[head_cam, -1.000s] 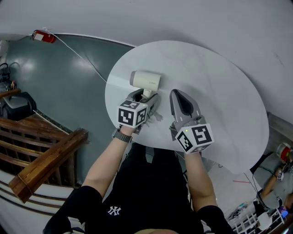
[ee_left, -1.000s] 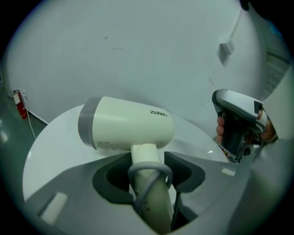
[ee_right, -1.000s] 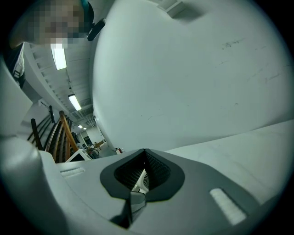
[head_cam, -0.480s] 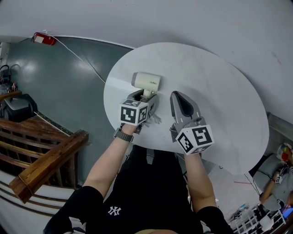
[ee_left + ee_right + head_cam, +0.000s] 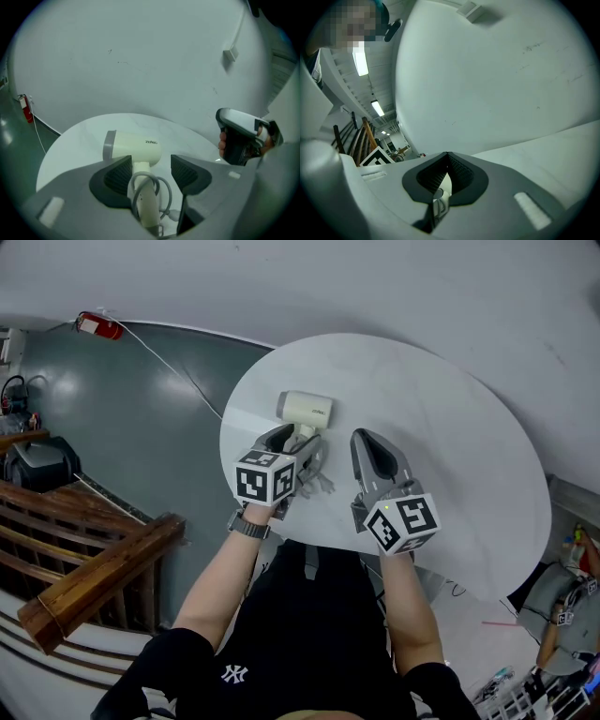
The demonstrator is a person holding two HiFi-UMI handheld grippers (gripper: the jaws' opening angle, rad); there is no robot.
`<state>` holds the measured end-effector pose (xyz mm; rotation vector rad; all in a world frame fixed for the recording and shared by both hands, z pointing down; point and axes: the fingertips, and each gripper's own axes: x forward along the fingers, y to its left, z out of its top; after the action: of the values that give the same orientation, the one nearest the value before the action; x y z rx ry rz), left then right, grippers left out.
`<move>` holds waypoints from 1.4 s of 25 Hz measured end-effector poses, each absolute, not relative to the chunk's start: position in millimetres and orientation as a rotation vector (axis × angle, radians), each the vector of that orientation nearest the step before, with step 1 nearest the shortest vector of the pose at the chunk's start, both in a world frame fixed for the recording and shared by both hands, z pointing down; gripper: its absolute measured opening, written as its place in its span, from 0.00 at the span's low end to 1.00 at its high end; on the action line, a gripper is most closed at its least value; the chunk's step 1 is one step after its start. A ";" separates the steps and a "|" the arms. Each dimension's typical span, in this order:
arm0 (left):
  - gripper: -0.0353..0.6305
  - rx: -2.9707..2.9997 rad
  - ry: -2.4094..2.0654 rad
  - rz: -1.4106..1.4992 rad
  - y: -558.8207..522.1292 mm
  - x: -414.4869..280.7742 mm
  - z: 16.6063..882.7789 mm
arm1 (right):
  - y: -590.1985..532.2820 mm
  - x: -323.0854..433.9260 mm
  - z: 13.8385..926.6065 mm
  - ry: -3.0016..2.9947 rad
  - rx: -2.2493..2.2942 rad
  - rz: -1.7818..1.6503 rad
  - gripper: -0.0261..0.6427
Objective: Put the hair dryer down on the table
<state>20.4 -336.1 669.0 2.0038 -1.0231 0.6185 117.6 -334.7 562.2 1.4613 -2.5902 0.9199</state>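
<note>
The head view shows the hair dryer (image 5: pixel 307 409) lying on the round white table (image 5: pixel 450 427) near its left edge, with its handle pointing back towards the person. The left gripper (image 5: pixel 300 439) partly covers that handle there, so the grip cannot be judged from above. The left gripper view settles it: the left gripper (image 5: pixel 150 171) has its jaws spread, and the handle stands between them with its grey cord (image 5: pixel 150 187) looped round it. A clear gap lies on the right pad's side, so the handle is not pinched. The same view shows the cream body (image 5: pixel 133 146) resting on the tabletop (image 5: pixel 70 145).

The right gripper (image 5: pixel 366 442) lies just beside the left one on the table. In its own view the right gripper (image 5: pixel 447 161) has its tips pressed together on nothing.

Around the table are a dark grey-green floor (image 5: pixel 112 418), a red fire extinguisher (image 5: pixel 98 326) by the white wall and a wooden railing (image 5: pixel 94 568)
</note>
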 end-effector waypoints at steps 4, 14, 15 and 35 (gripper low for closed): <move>0.44 2.053 -1.058 0.575 -331.4 13.7 643.1 | -324.6 111.7 554.2 -2.606 1.457 0.916 0.08; 0.35 2.157 -1.088 0.414 -299.8 1.7 575.6 | -288.3 95.1 513.4 -2.638 1.486 0.855 0.08; 0.33 2.170 -1.086 0.403 -295.7 1.2 569.1 | -283.9 93.4 509.2 -2.637 1.492 0.844 0.08; 0.05 2.458 -1.062 0.072 -217.9 -26.3 400.5 | -208.3 41.8 401.7 -2.679 1.593 0.538 0.07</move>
<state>-26.3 -217.9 400.5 2.4578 -1.0618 0.0715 41.8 -208.3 401.7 1.5930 -2.6788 0.5378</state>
